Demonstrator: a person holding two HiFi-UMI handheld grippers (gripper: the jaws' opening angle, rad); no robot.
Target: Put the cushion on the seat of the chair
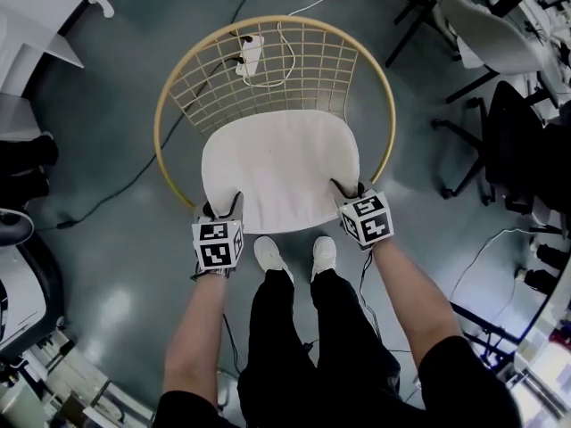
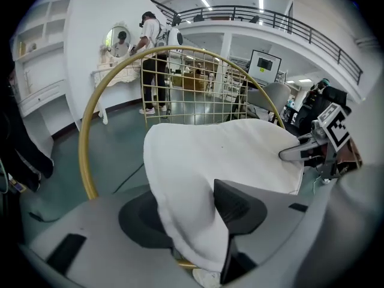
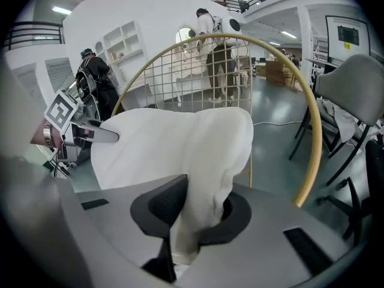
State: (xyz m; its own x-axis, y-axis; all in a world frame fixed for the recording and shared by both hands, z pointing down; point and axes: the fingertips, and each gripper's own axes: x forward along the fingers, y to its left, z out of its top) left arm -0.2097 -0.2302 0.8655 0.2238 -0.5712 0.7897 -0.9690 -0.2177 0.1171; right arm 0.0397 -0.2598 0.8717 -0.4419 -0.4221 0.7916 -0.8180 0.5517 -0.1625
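Observation:
The white cushion (image 1: 281, 168) lies on the seat of the round gold wire chair (image 1: 169, 87), its near edge toward me. My left gripper (image 1: 223, 208) is at the cushion's near left corner. In the left gripper view the corner (image 2: 186, 221) hangs loosely between widely spread jaws, and the pads do not squeeze it. My right gripper (image 1: 348, 190) is at the near right corner. In the right gripper view its jaws are shut tight on a thin fold of the cushion (image 3: 192, 209). Each gripper also shows in the other's view: the right gripper (image 2: 312, 152) and the left gripper (image 3: 84, 131).
A white power strip (image 1: 250, 53) with cables lies on the floor under the chair's backrest grid. Dark office chairs (image 1: 500, 141) stand to the right. My shoes (image 1: 268, 252) are just in front of the seat. People stand at a dressing table (image 2: 150, 59) farther back.

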